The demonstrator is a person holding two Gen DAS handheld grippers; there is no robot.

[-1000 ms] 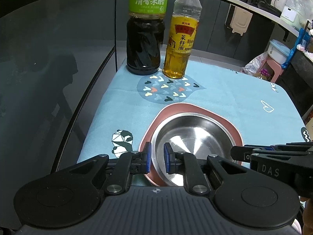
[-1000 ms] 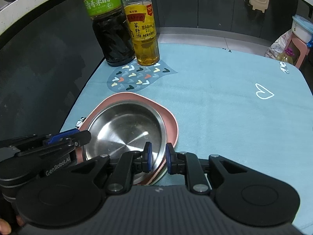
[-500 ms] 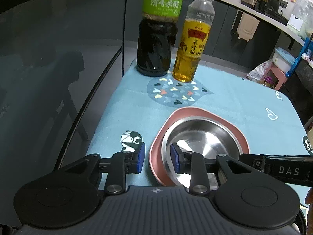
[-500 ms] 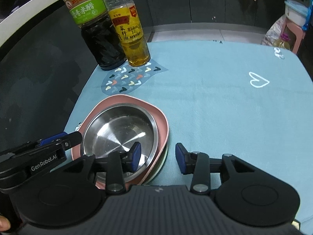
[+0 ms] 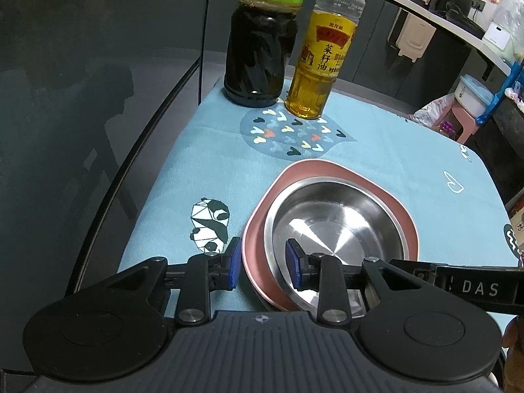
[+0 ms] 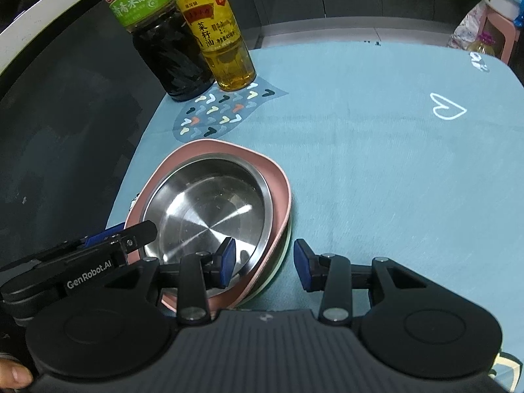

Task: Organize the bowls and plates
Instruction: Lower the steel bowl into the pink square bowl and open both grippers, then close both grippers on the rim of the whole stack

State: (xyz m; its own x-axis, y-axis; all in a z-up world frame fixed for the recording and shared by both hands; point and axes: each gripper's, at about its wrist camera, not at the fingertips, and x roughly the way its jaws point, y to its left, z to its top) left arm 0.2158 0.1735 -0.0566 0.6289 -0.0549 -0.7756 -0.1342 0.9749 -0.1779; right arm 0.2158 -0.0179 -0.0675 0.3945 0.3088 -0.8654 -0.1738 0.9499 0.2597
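Note:
A steel bowl [image 5: 337, 226] [image 6: 209, 216] sits inside a pink plate [image 5: 327, 170] [image 6: 278, 190] on the blue tablecloth. A pale green plate edge [image 6: 280, 260] shows under the pink one. My left gripper [image 5: 263, 267] is open, one pad outside the pink rim and one inside the bowl, neither pressing. My right gripper [image 6: 264, 262] is open across the stack's opposite near edge, one pad over the bowl and one outside on the cloth. Each gripper's body shows in the other's view: the right gripper's [image 5: 458, 285] and the left gripper's [image 6: 98, 255].
A dark vinegar bottle [image 5: 258, 59] [image 6: 170, 52] and a yellow oil bottle [image 5: 317, 65] [image 6: 222, 49] stand at the cloth's far left corner. The cloth [image 6: 393, 163] stretches to the right of the stack. Dark glass tabletop [image 5: 82, 163] lies to the left. A pink stool [image 5: 458, 124] stands beyond the table.
Both grippers were nearly shut on the stack's rims and have since opened and let go. The bowl and plates stay in place on the cloth.

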